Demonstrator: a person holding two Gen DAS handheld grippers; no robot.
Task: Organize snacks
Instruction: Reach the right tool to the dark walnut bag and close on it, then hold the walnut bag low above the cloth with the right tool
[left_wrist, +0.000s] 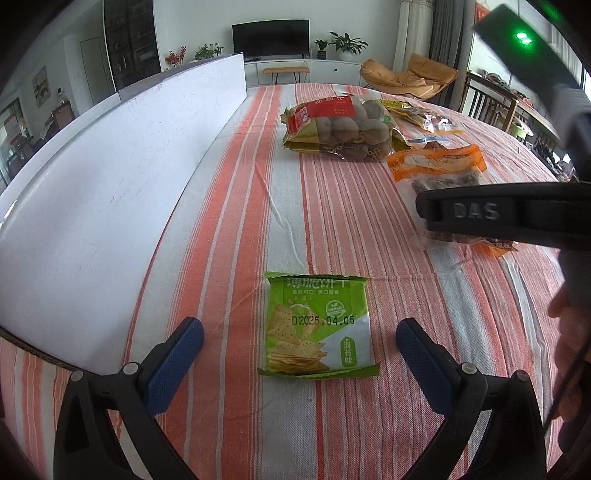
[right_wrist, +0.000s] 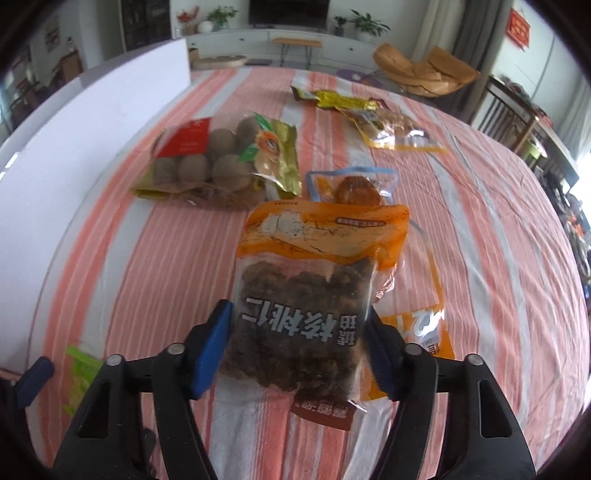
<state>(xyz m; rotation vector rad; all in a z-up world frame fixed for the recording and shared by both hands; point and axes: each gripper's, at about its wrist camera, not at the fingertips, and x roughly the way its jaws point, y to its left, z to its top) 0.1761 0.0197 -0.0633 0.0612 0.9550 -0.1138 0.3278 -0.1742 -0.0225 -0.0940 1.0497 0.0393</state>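
Between the blue pads (right_wrist: 212, 354) of the right gripper (right_wrist: 297, 350): the orange walnut bag (right_wrist: 310, 280), clamped on both sides across its clear lower half, orange top pointing away from the camera. Cannot tell whether it's lifted or resting on the striped tablecloth (right_wrist: 155, 266).

Directly behind the walnut bag, partly hidden by it: a clear blue-edged pouch (right_wrist: 354, 184) with something brown inside. To the bag's right, partly under it, an orange-and-clear flat packet (right_wrist: 432, 306). Back-left of the bag: the bag of round brown fruit (right_wrist: 218, 158) with a red label. Farther back-right: a yellow packet (right_wrist: 343, 99) and a clear yellow-trimmed pouch (right_wrist: 395, 129), close together. A white board (right_wrist: 92, 125) runs along the cloth's left edge.

Near-left of the walnut bag: the green cracker packet (left_wrist: 319, 325), flat on the cloth, stamped D2025.04.05. The left gripper (left_wrist: 299, 341) sits with fingers spread wide, one either side of that packet's near half, touching nothing. From the left wrist view, the right gripper's black body covers part of the walnut bag.
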